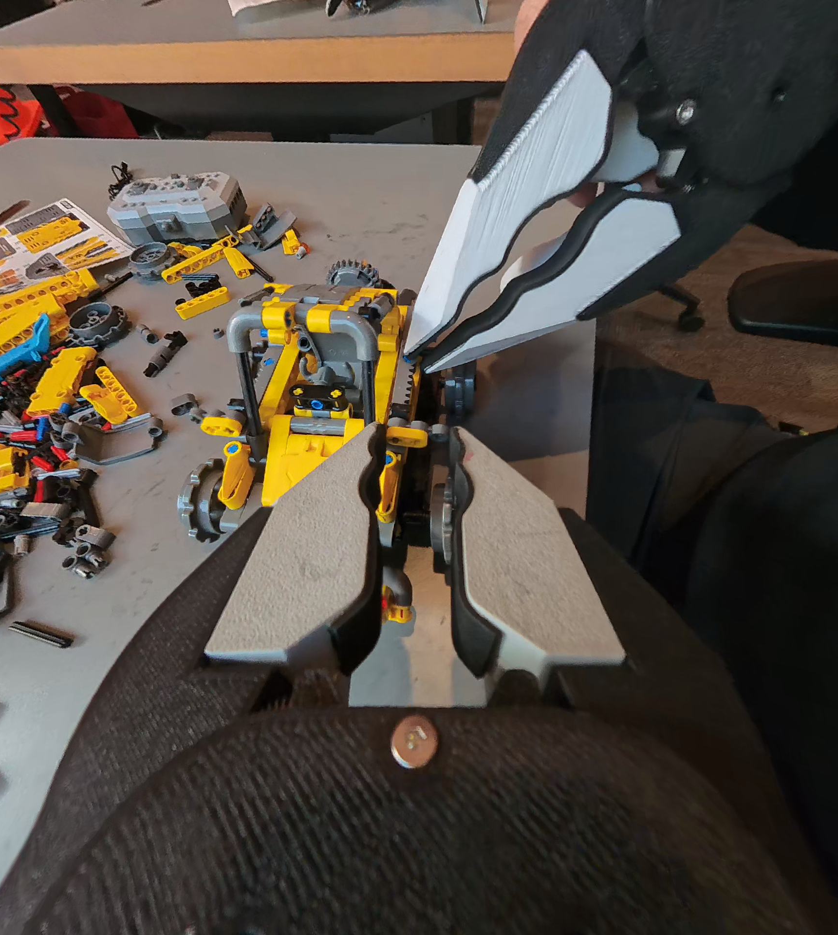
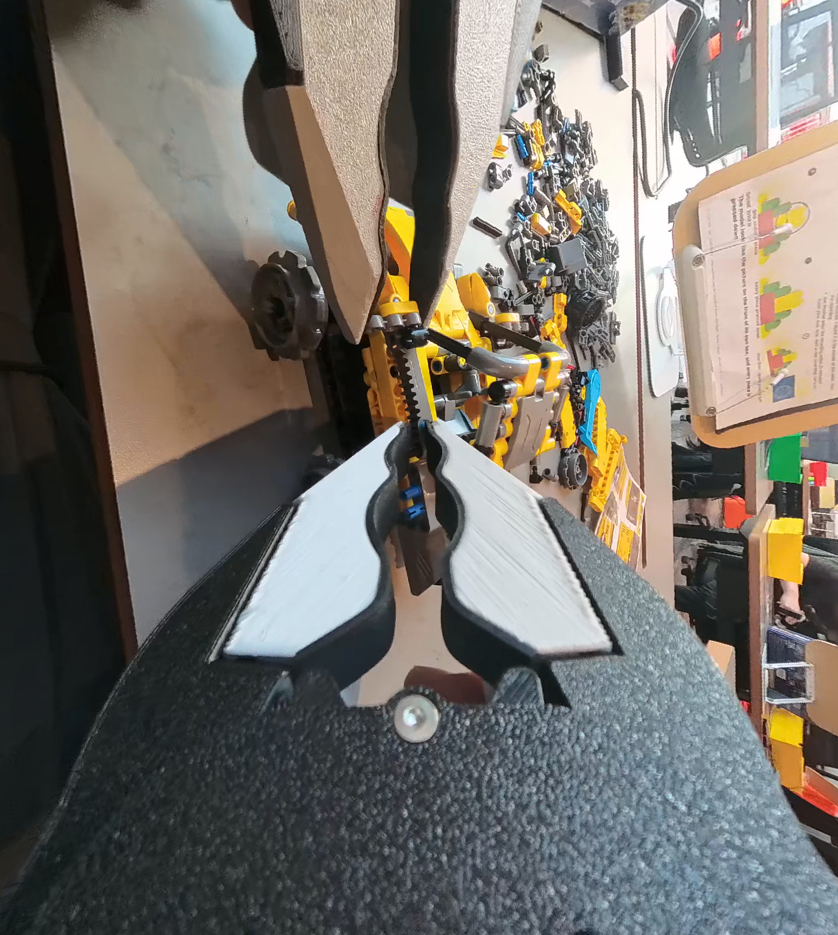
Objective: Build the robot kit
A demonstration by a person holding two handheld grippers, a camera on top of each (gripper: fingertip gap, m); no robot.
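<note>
A yellow and grey brick-built vehicle model (image 1: 300, 455) stands near the right edge of a grey table (image 1: 381, 202). My left gripper (image 1: 415, 431), with grey fingers, is shut on the model's near right side, by a grey sprocket wheel (image 1: 439, 511). My right gripper (image 1: 415, 356), with white fingers, reaches in from the upper right. It is shut on the far end of the black toothed rack (image 1: 409, 387) along the model's right side. In the right wrist view, my right gripper (image 2: 415, 431) pinches the rack (image 2: 414, 384), and my left gripper (image 2: 390, 324) comes in from the top onto the model (image 2: 533, 367).
Several loose yellow, black and grey parts (image 1: 27, 430) lie left of the model, with a blue piece (image 1: 7, 364), an illustrated sheet (image 1: 27, 248) and a grey block (image 1: 179, 207). The table edge (image 1: 586, 405) is just right of the model. A second table (image 1: 255, 50) stands behind. Less than 4 cm separates the two grippers' tips.
</note>
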